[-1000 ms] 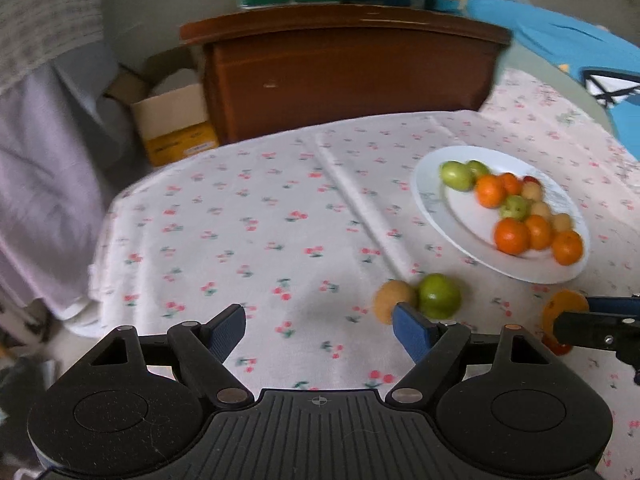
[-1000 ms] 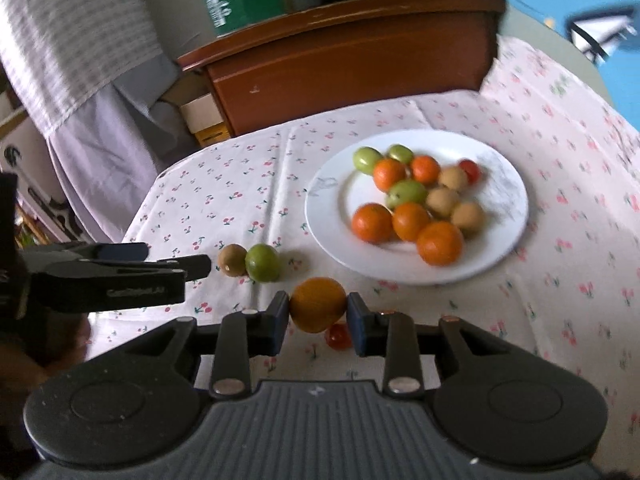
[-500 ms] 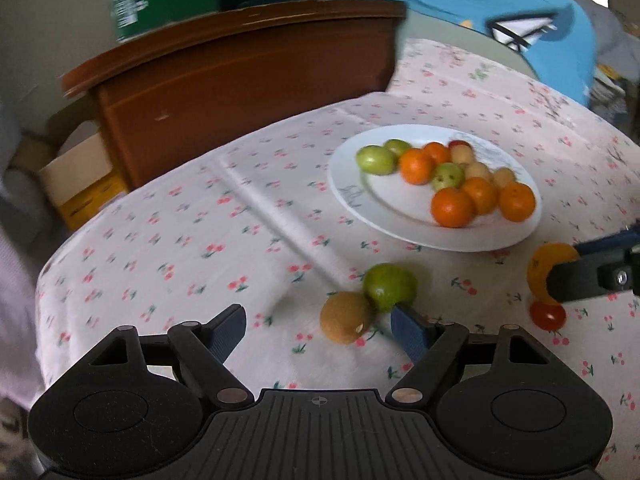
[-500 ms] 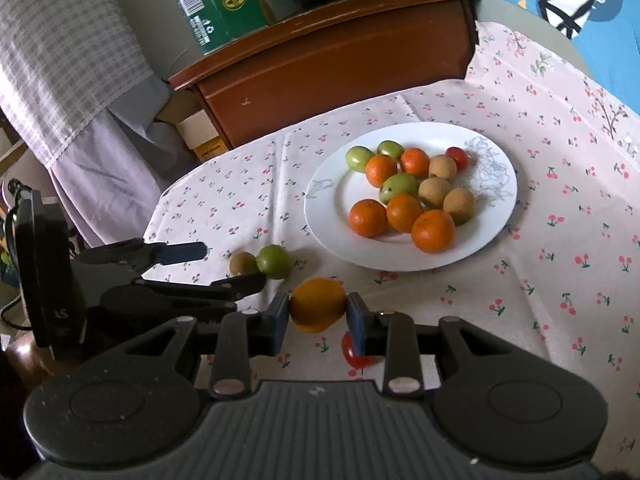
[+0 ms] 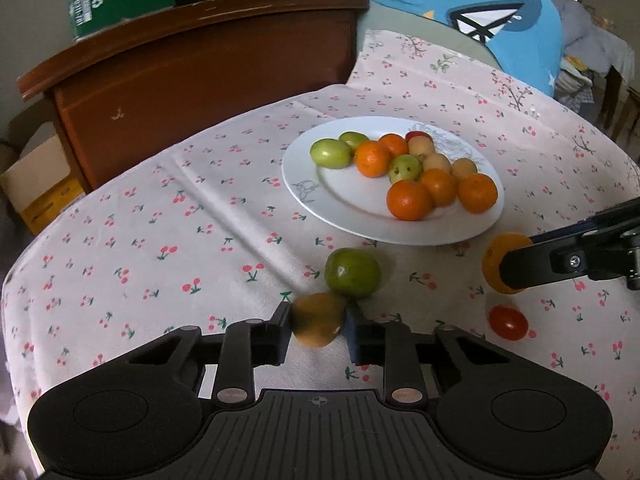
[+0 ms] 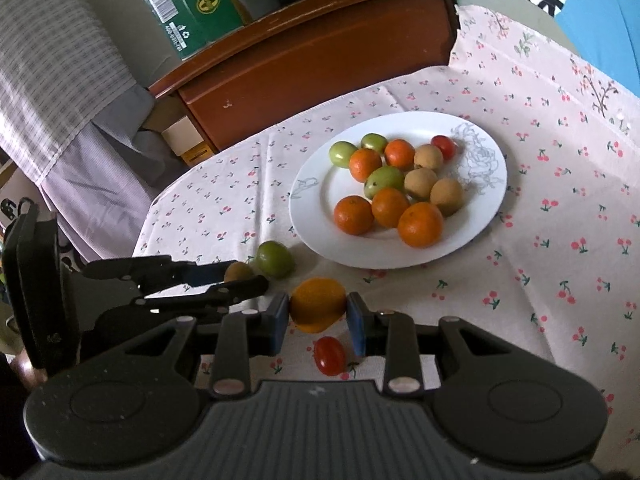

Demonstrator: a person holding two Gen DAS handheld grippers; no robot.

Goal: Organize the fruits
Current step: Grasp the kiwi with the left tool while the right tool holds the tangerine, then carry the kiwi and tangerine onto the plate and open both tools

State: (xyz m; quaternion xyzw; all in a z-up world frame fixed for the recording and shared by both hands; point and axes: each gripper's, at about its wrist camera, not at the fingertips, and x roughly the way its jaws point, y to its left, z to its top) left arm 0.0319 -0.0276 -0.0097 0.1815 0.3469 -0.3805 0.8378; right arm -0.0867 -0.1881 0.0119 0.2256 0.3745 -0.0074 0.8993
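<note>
A white plate [image 5: 340, 204] [image 6: 320, 216] on the cherry-print cloth holds several oranges, green fruits and brown fruits. My left gripper [image 5: 318, 326] is shut on a brown round fruit [image 5: 316, 320] [image 6: 237, 271] at cloth level. A green fruit [image 5: 352, 273] [image 6: 274, 259] lies touching it, just beyond. My right gripper [image 6: 318, 312] is shut on an orange [image 6: 317, 303] [image 5: 494, 260], held above the cloth in front of the plate. A small red tomato [image 6: 329, 355] [image 5: 507, 322] lies on the cloth under the right gripper.
A brown wooden headboard [image 5: 200, 64] stands behind the table. A green carton [image 6: 188, 0] sits on top of it. A cardboard box [image 5: 36, 184] is at the left below the table edge. Blue fabric [image 5: 480, 20] lies at the back right.
My left gripper moved forward and right to the brown fruit and closed on it; it was open before. My right gripper keeps the orange and has lifted slightly.
</note>
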